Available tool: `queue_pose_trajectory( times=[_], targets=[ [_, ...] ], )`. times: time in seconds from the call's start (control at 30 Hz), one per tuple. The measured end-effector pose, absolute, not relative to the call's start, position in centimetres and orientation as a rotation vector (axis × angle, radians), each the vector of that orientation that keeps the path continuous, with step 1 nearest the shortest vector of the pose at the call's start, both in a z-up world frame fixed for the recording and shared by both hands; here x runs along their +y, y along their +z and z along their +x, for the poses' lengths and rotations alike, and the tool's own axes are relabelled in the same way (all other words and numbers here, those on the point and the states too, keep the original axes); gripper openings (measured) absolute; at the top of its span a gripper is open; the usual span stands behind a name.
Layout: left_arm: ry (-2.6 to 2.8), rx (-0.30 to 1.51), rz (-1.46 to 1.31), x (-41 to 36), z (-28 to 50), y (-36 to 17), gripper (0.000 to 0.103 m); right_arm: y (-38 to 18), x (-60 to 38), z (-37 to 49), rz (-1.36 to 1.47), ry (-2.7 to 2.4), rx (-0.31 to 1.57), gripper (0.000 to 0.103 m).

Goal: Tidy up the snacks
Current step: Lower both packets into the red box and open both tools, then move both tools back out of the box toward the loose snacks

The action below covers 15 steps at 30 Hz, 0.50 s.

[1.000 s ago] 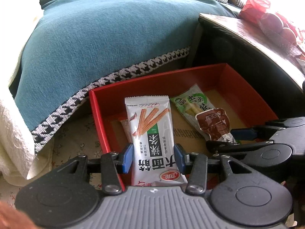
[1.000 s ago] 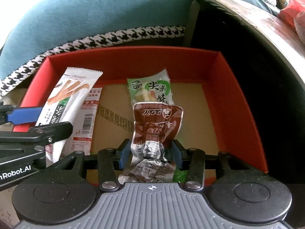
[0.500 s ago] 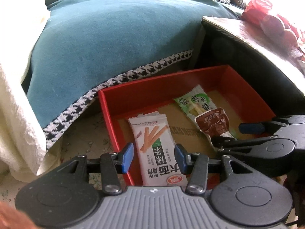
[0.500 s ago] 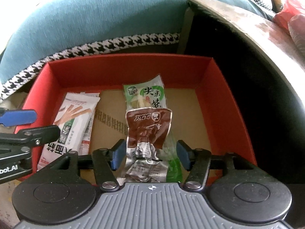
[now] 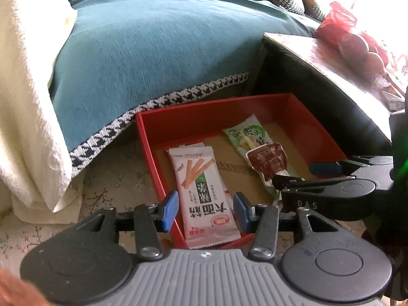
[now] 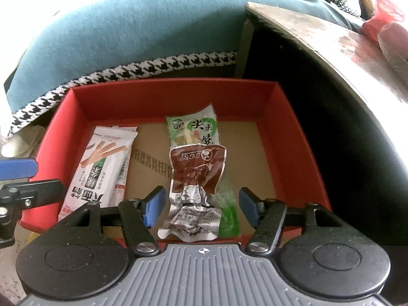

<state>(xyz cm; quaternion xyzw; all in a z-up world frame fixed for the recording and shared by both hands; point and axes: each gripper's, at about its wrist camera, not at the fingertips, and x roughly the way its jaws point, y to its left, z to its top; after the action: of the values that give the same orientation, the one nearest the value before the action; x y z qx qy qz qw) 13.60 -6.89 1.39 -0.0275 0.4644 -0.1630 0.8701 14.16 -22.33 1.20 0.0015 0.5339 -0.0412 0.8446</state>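
A red box [image 5: 145, 137] [image 6: 301, 153] sits on the floor in front of a sofa. A white breadstick packet [image 5: 201, 186] [image 6: 102, 165] lies in its left part, with its near end on the front wall. My left gripper [image 5: 205, 210] [image 6: 25, 179] hovers above that end, open, with its pads clear of the packet. A brown packet [image 5: 267, 160] [image 6: 197, 168] lies on a green packet [image 5: 244, 135] [image 6: 193, 127] in the middle. My right gripper [image 6: 201, 207] [image 5: 306, 174] straddles the brown packet's crumpled end. Its jaws are opening and the pads do not touch it.
A teal sofa cover with a houndstooth trim [image 5: 178, 97] hangs just behind the box. At the right is a dark table with a worn top [image 6: 331, 40], and a red bag [image 5: 357, 43] lies on it. A white blanket [image 5: 28, 127] lies left, over a floral floor cloth [image 5: 112, 186].
My left gripper has let go of the white packet and drawn back and up; the packet now lies in the box. The right jaws have spread off the brown packet.
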Motion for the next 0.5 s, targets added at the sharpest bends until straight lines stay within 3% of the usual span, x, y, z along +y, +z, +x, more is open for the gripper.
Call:
queue_pose_trajectory(
  times=[0.5],
  targets=[
    [-0.299,1.008,-0.079,-4.5,12.2,0.8,0.043,2.0,-22.0,12.9,0.005,-0.055,1.139,0.072]
  ],
)
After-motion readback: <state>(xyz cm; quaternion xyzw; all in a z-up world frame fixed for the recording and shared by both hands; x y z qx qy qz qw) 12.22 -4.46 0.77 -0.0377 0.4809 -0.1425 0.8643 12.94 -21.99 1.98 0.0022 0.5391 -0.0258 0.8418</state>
